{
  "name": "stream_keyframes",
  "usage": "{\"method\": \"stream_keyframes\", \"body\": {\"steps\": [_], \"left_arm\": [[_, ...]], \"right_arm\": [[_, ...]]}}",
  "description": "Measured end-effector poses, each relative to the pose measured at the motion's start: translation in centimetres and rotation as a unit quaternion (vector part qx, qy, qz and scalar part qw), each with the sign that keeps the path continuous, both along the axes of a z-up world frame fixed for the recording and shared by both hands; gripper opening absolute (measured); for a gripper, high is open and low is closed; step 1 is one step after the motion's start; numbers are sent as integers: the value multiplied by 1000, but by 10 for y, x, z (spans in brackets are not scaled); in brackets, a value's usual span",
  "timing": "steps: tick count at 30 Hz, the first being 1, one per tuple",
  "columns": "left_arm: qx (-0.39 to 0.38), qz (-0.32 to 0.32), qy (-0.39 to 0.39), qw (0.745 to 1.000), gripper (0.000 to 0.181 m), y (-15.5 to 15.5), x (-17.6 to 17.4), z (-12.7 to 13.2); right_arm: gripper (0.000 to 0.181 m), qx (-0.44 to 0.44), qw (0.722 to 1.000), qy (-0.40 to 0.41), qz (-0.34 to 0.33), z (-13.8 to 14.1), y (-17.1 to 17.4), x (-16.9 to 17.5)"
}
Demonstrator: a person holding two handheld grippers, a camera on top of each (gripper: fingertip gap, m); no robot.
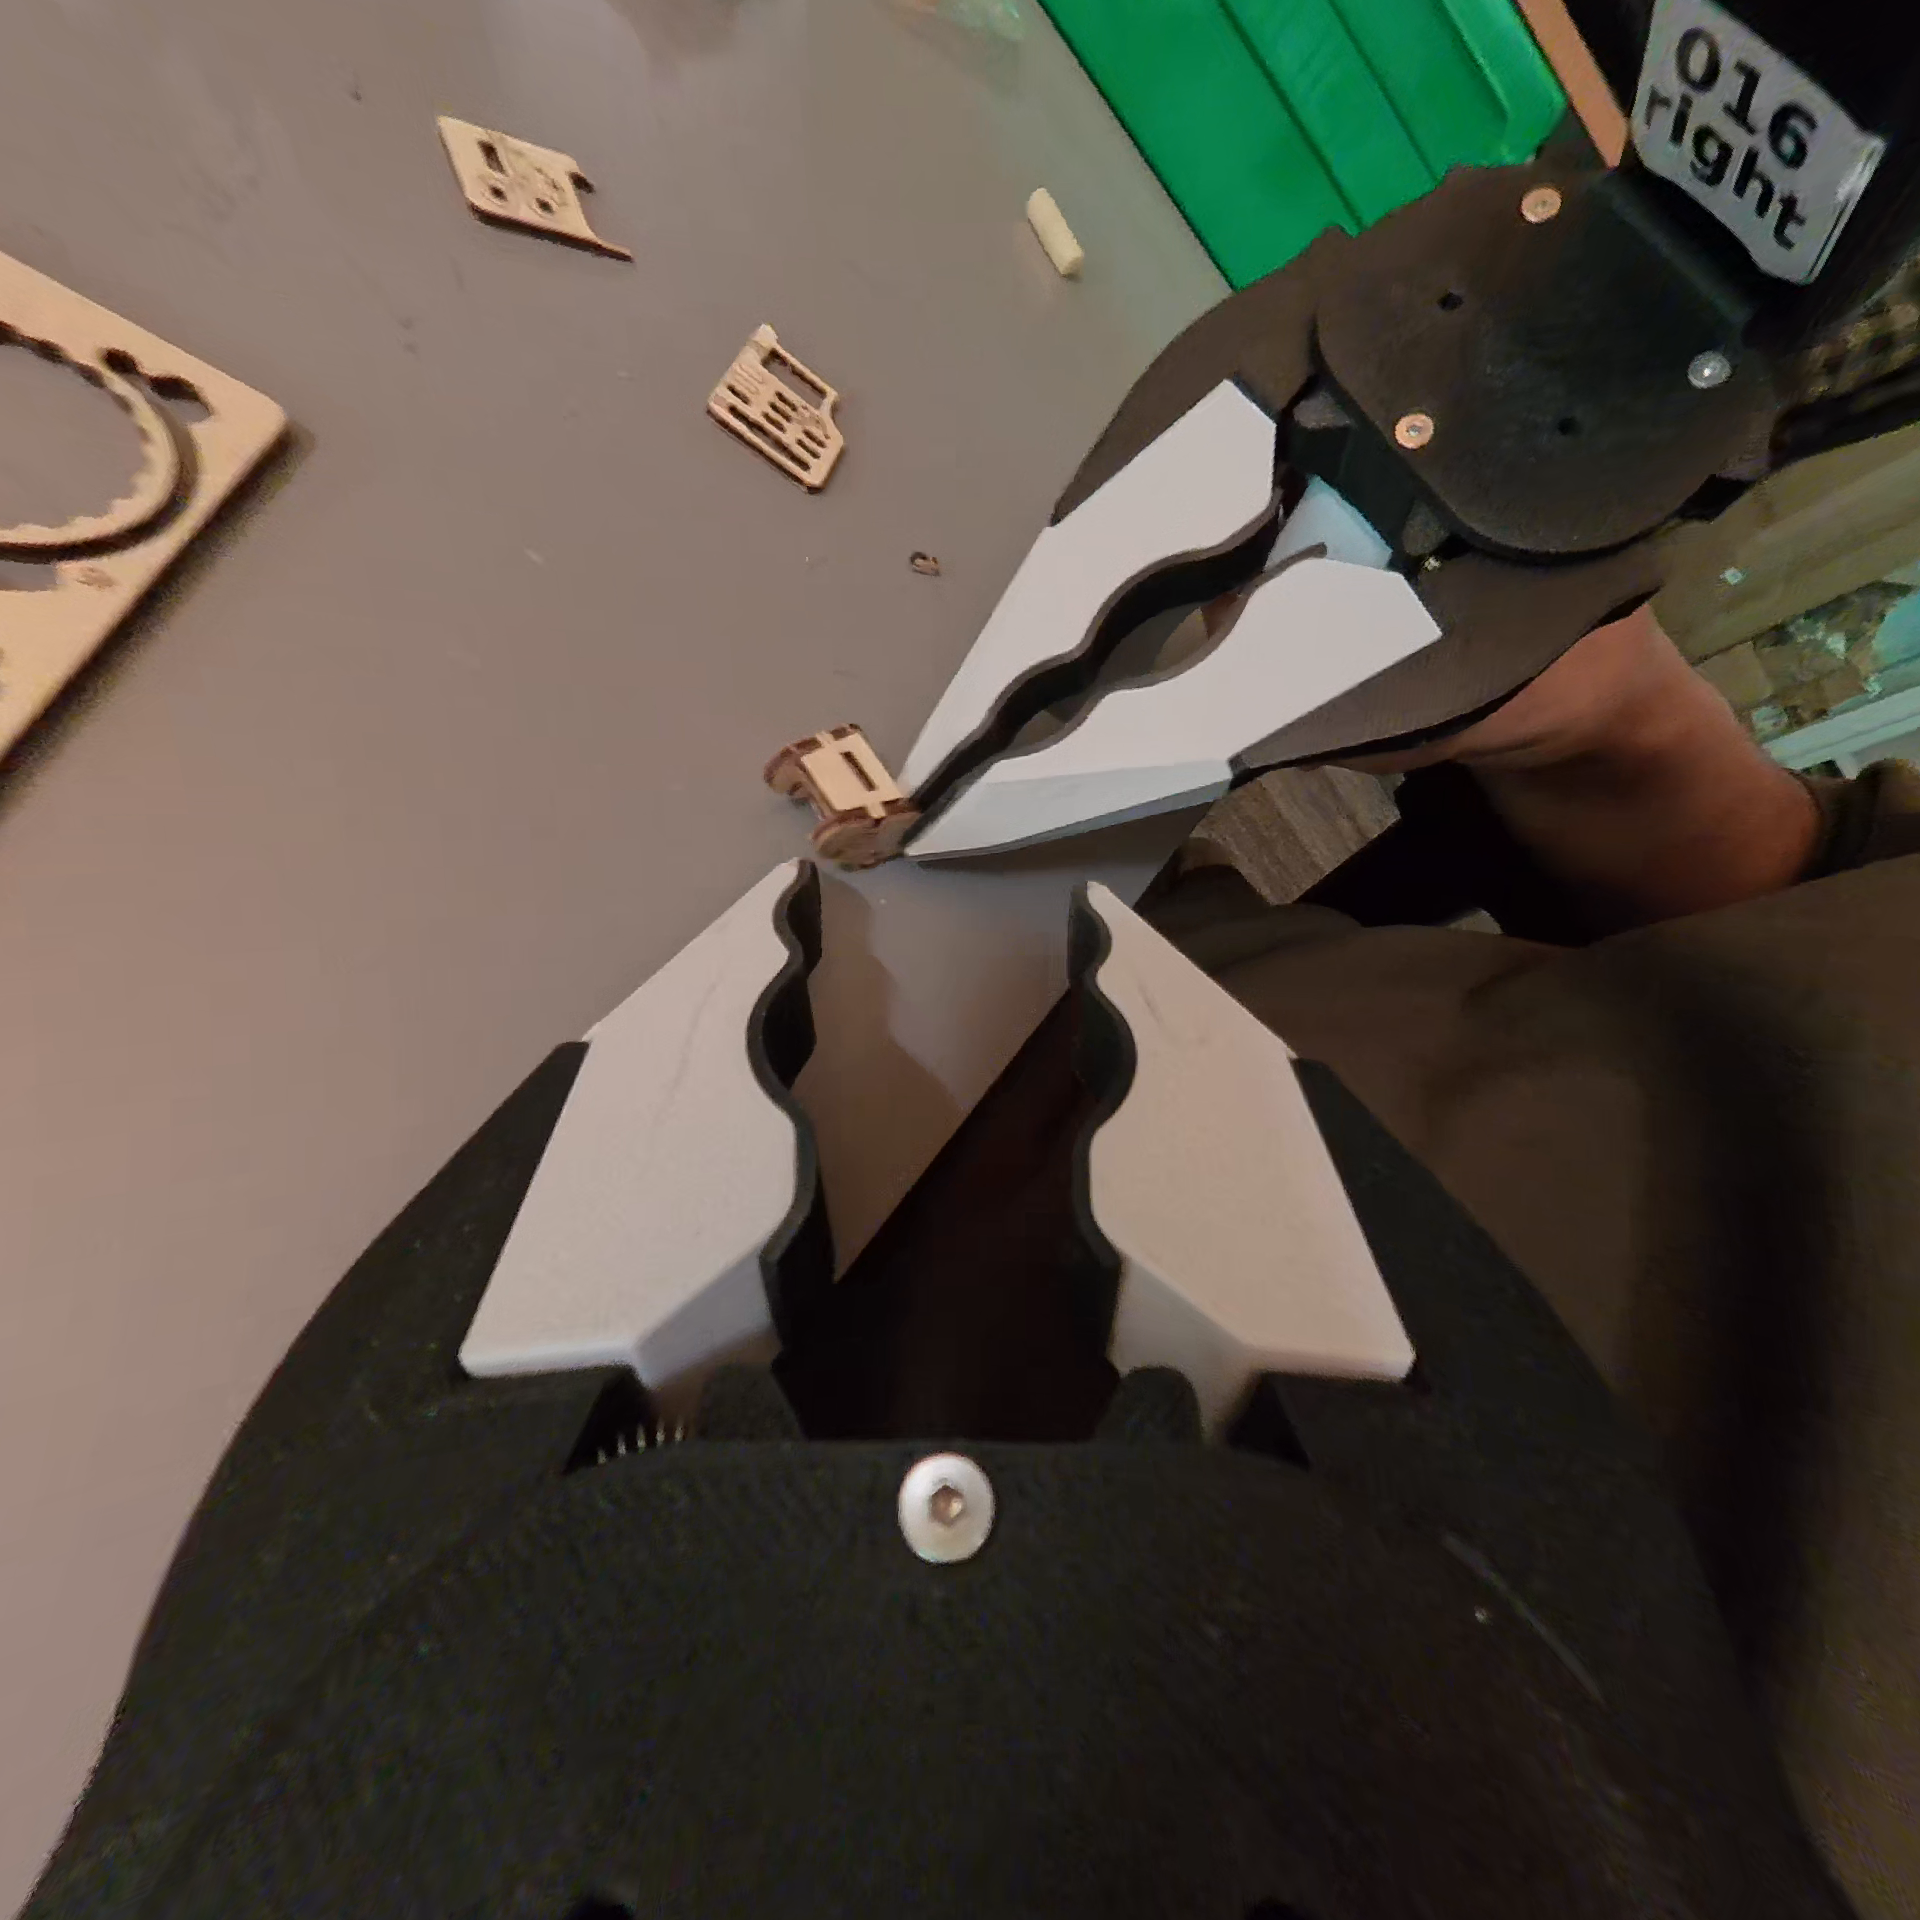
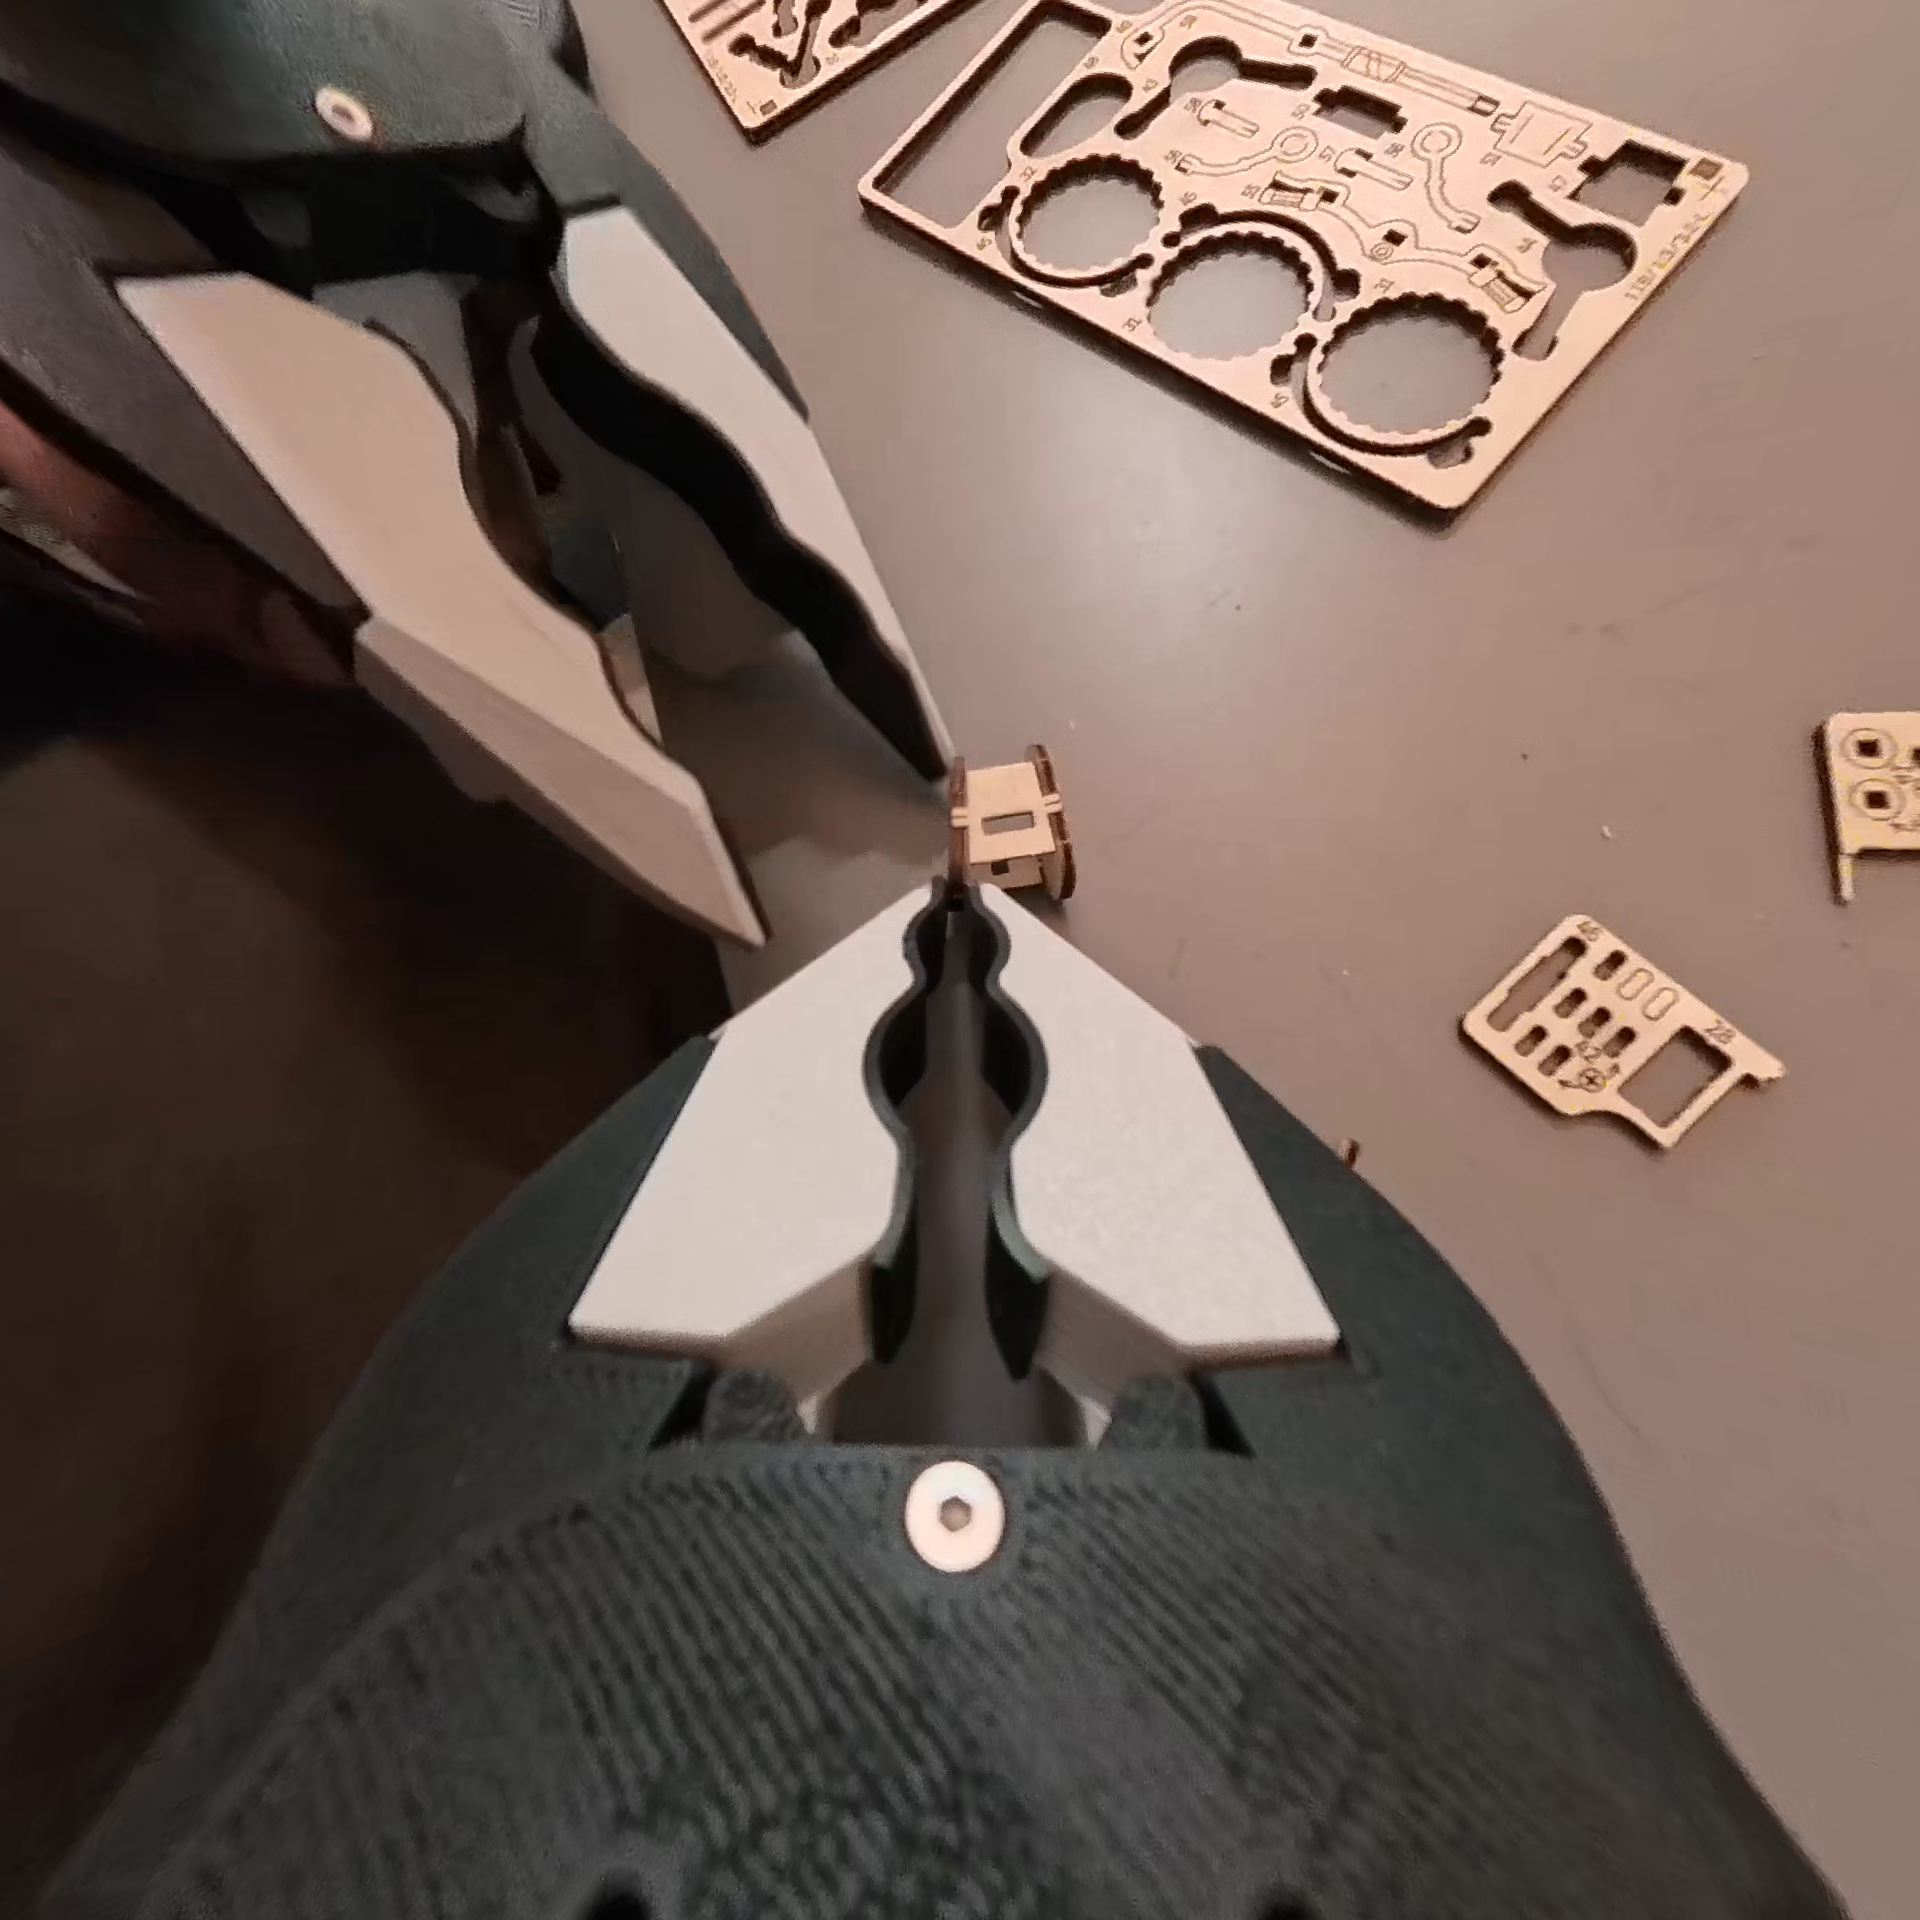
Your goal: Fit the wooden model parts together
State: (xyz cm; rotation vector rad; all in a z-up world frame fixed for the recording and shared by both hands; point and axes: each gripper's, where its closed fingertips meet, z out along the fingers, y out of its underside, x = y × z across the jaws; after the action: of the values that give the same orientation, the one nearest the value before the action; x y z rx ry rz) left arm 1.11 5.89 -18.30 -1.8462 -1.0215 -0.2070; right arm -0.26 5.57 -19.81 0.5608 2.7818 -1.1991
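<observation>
The table (image 2: pixel 1299 665) was plain grey-brown; the wooden sheet (image 2: pixel 1309 249) and small block (image 2: pixel 1013 821) were pale tan with darker burnt edges. Both grippers (image 1: pixel 940 883) (image 2: pixel 961 896) had pale grey fingers on textured black bodies; a bin (image 1: pixel 1299 114) was bright green.

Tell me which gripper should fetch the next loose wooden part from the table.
Left. The left gripper is open and empty, while the right gripper is shut on the small wooden assembly and would have to release it first.
</observation>
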Motion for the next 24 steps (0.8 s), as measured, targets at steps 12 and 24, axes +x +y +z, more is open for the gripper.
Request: {"method": "stream_keyframes", "body": {"steps": [12, 24], "left_arm": [[-10, -4, 42, 999, 43, -14, -17, 1], [-58, -33, 79, 995, 41, -8, -10, -8]], "right_arm": [[1, 18, 1000, 6, 22, -1, 5, 5], [10, 19, 997, 65, 26, 4, 12, 2]]}}
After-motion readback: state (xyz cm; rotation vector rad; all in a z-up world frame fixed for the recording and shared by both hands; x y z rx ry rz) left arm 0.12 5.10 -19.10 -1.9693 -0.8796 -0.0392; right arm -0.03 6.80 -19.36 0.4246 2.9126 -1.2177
